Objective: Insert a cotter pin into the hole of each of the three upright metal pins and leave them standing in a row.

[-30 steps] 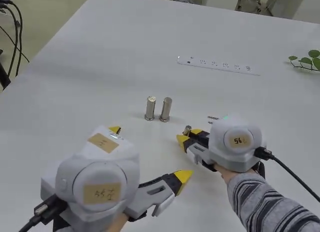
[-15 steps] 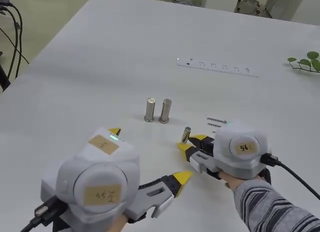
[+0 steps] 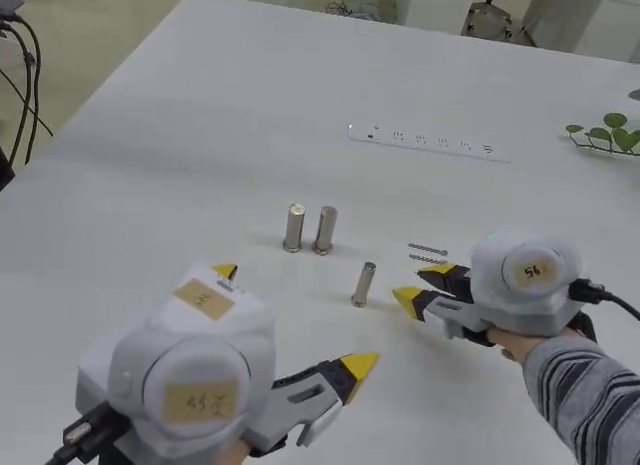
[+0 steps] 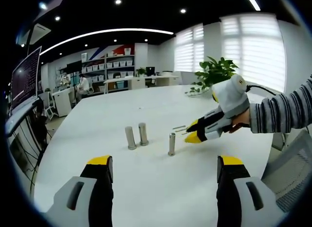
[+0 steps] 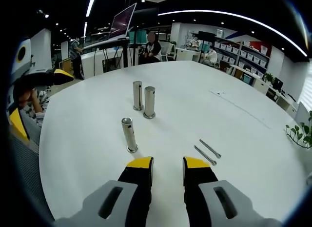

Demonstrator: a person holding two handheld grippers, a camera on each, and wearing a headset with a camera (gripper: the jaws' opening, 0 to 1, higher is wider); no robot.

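White desk (image 3: pixel 200 135) carries first metal pin (image 3: pixel 293 228) and second metal pin (image 3: pixel 325 231) upright side by side mid-desk, third metal pin (image 3: pixel 364 284) upright nearer the front edge, two cotter pins (image 3: pixel 425 254) flat near it, power strip (image 3: pixel 428 143) toward far edge, leafy sprig (image 3: pixel 605 137) at right edge.

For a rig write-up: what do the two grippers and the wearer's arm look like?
The left gripper and right gripper have rounded pale-grey bodies, dark jaws tipped yellow, and a tan label with handwritten digits. A black cable leaves the right one. The sleeve is striped grey and dark.
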